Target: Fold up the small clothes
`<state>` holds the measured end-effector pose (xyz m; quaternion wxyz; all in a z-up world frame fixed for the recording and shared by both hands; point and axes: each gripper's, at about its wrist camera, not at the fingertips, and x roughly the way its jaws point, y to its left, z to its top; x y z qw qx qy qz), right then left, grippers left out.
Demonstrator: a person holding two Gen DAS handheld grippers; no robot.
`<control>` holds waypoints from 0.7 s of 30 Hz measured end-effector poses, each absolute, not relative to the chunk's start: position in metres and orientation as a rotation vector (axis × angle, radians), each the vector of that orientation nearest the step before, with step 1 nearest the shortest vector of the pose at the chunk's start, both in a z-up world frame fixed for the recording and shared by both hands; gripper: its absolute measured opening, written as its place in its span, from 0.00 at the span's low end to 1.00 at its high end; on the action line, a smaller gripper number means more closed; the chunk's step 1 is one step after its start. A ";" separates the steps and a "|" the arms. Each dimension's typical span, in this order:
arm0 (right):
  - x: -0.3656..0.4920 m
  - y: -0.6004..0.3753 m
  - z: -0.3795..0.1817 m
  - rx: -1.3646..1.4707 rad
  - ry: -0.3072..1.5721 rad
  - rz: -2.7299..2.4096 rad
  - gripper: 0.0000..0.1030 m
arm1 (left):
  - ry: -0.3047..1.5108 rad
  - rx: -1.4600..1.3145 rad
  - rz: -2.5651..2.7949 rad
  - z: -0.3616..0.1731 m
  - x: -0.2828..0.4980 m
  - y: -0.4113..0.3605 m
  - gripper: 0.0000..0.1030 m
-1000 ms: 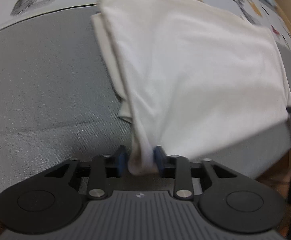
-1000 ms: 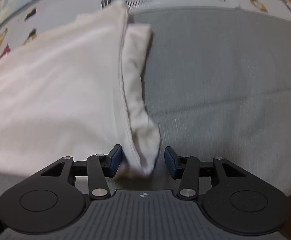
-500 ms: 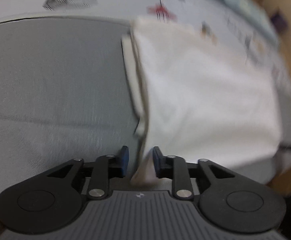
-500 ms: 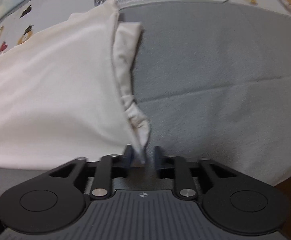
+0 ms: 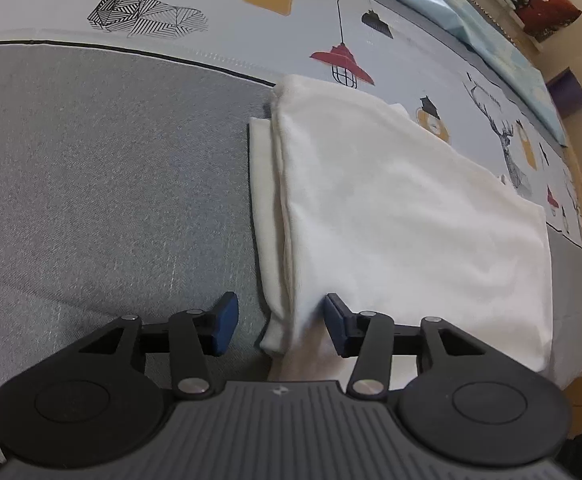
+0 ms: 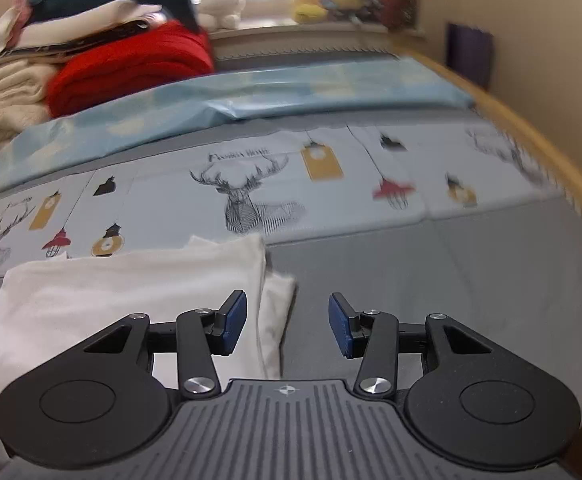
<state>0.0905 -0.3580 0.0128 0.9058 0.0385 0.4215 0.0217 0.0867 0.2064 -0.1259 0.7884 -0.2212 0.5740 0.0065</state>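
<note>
The folded white cotton garment (image 5: 391, 216) lies flat on the grey part of the bed cover (image 5: 91, 184), its far edge reaching the printed deer-and-lamp sheet (image 6: 251, 176). The left gripper (image 5: 277, 326) has its jaws spread on both sides of the garment's near corner. The right gripper (image 6: 287, 322) also has its jaws spread, with the garment's right edge between them.

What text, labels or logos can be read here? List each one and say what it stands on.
Script line above the printed deer head on the bed sheet, right wrist view: cursive words, too blurred to read.
Small compass-like emblem on the right gripper body: a symbol, no letters.
Same emblem on the left gripper body: no letters.
White folded garment: no print or label visible.
</note>
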 end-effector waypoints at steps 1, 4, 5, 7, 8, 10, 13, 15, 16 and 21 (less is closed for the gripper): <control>0.094 -0.359 0.012 0.092 0.866 0.035 0.44 | 1.238 -0.478 0.014 -0.127 0.089 0.206 0.51; 0.100 -0.357 0.009 0.056 0.842 0.025 0.45 | 1.247 -0.475 0.013 -0.131 0.094 0.203 0.53; 0.102 -0.357 0.005 0.028 0.856 0.019 0.45 | 1.250 -0.472 0.014 -0.132 0.095 0.202 0.53; 0.099 -0.354 -0.004 -0.022 0.893 0.010 0.45 | 1.258 -0.469 0.017 -0.134 0.097 0.199 0.55; 0.100 -0.352 -0.008 -0.048 0.906 0.007 0.45 | 1.261 -0.468 0.019 -0.135 0.098 0.198 0.55; 0.100 -0.348 -0.012 -0.103 0.905 -0.004 0.45 | 1.270 -0.465 0.022 -0.137 0.100 0.196 0.55; 0.098 -0.346 -0.015 -0.169 0.915 -0.019 0.45 | 1.277 -0.455 0.025 -0.138 0.099 0.195 0.56; 0.097 -0.347 -0.018 -0.187 0.925 -0.024 0.46 | 1.278 -0.451 0.030 -0.140 0.101 0.193 0.57; 0.098 -0.347 -0.020 -0.190 0.930 -0.027 0.46 | 1.278 -0.451 0.031 -0.139 0.100 0.193 0.57; 0.097 -0.344 -0.021 -0.204 0.932 -0.040 0.46 | 1.275 -0.446 0.034 -0.140 0.101 0.190 0.58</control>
